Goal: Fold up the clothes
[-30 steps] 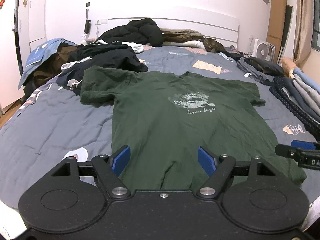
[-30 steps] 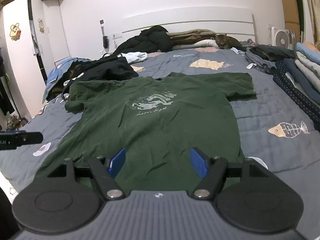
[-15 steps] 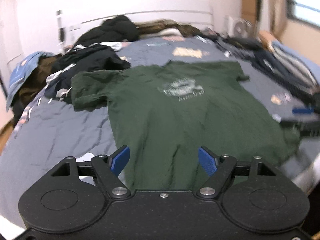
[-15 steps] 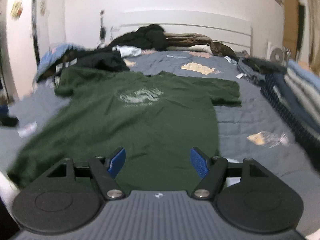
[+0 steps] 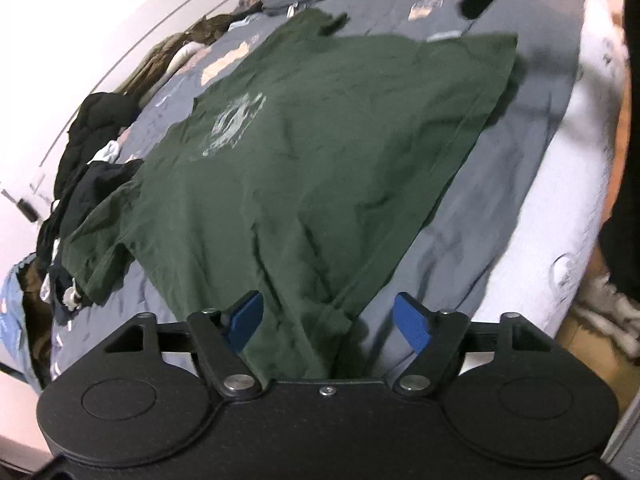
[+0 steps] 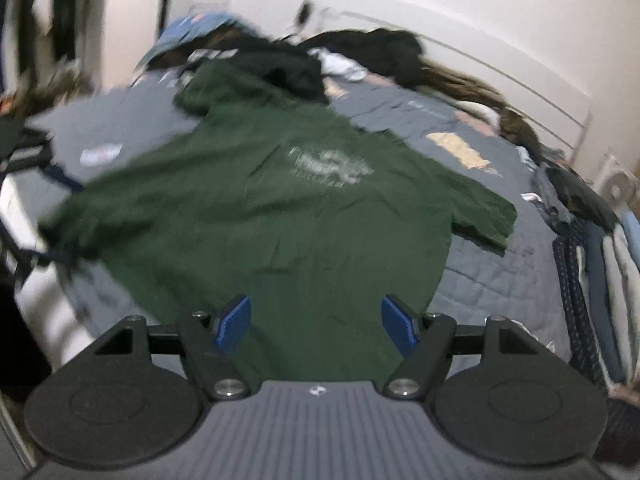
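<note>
- The bed (image 5: 500,216), under a grey-blue quilt with pale patches, filled both views; a white headboard (image 6: 520,80) stood at its far end.
- A dark green T-shirt (image 5: 304,168) lay spread flat on the quilt, front up, with a pale print (image 6: 328,166) on its chest. Its hem reached toward both grippers and its sleeves lay out to either side.
- A heap of dark clothes (image 6: 280,64) sat at the head of the bed, touching the shirt's shoulder; a blue garment (image 6: 192,32) lay beyond it.
- A stack of folded clothes (image 6: 600,264) ran along the bed's right edge.
- The left gripper (image 5: 326,318) hung over the shirt's bottom corner. Its jaws were closing, with green cloth showing between the blue pads (image 5: 412,326), but the pads did not yet press on it.
- The right gripper (image 6: 316,322) hovered above the hem at the shirt's other side, jaws spread wide and gripping nothing.
</note>
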Motion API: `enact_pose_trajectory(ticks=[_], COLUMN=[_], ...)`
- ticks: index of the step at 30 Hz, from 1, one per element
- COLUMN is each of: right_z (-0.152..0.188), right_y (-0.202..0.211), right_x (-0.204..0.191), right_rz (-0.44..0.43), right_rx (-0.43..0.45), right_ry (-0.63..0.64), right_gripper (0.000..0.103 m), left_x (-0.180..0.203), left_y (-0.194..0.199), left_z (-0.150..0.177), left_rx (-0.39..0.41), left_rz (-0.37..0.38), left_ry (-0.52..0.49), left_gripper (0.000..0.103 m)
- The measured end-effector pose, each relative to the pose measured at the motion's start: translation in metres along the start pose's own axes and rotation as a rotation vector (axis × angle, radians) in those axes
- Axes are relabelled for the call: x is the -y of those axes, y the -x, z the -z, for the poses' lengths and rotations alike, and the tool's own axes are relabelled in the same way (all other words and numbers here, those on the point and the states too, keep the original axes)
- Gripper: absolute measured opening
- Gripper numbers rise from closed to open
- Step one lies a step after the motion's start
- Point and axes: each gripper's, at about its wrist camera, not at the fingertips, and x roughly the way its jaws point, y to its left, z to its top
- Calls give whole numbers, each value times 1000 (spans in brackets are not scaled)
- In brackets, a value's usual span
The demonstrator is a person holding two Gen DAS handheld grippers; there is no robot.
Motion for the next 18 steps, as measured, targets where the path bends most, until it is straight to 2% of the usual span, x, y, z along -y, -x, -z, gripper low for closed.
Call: enact_pose_trajectory(ticks=[2,5,9,11,14,18], right_z=[6,17,29,35,40,46], right_y=[-7,-18,-31,-36,-44,-57], right_x=[-2,-9,-20,-24,-24,-15], right_rz=[-19,-61,-82,-91,-105,-83], right_rx=[-59,-139,-207,-231,-263,-282], right_ry=[91,233,373,446,491,498], right_gripper=[71,71,71,71,71,71], left_x=[-7,-20,-41,-46,-44,-35], left_y=[-4,-6,3,8,13,-1], left_z=[4,12,19,24,28,29], left_rx=[-29,-69,-115,-142,-145,-178], left_rz=[7,-3,-1,29,98,74], left_ry=[3,-14,-33,-54,-74,-122], left_gripper=[66,58,58,58,59,59])
